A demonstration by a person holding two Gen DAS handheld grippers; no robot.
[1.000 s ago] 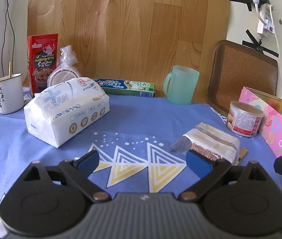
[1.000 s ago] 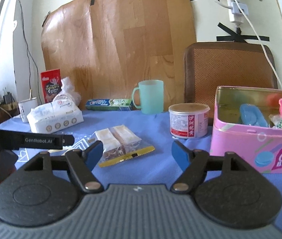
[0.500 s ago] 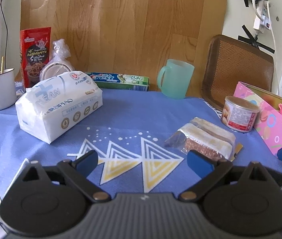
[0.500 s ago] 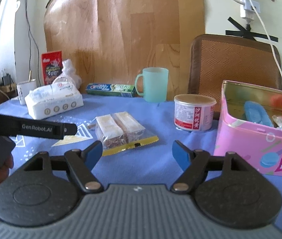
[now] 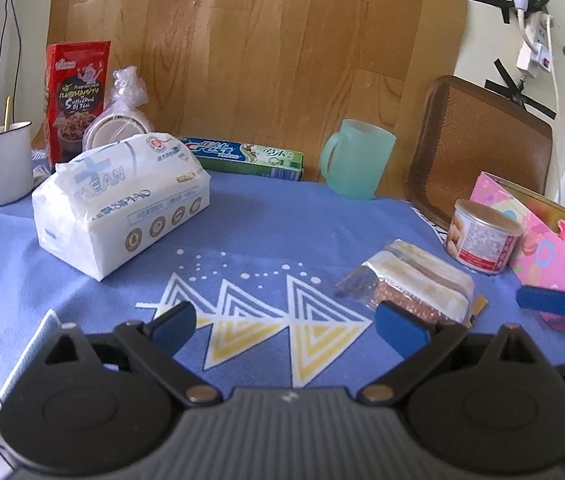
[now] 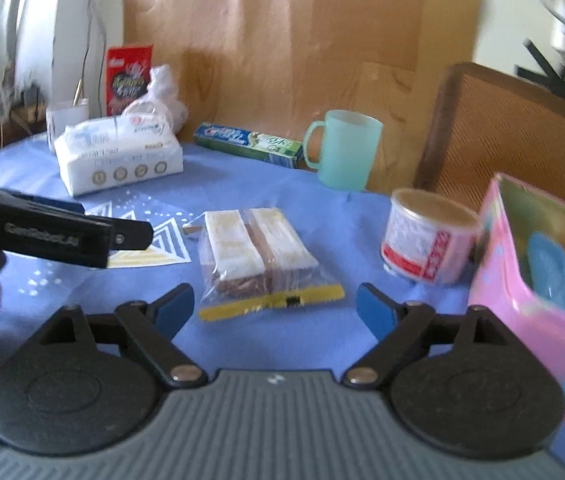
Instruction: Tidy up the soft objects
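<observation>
A clear zip bag of layered cake slices with a yellow strip lies on the blue tablecloth. My right gripper is just before it, jaws opening; the strip end sits between the fingertips and the pads do not press it. My left gripper stands open over the triangle pattern with nothing between its fingers, and the cake bag lies just past its right fingertip. A white tissue pack rests at the far left. The open pink biscuit tin stands at the right.
A red-labelled can stands beside the tin. A green mug, a toothpaste box, a red snack bag, a white enamel mug and a chair back line the far edge. The left gripper's arm crosses the left side.
My right gripper has swung left and rolled, so the cake bag now lies centred between its fingers, and its jaws stand wider. The left gripper has stayed put.
</observation>
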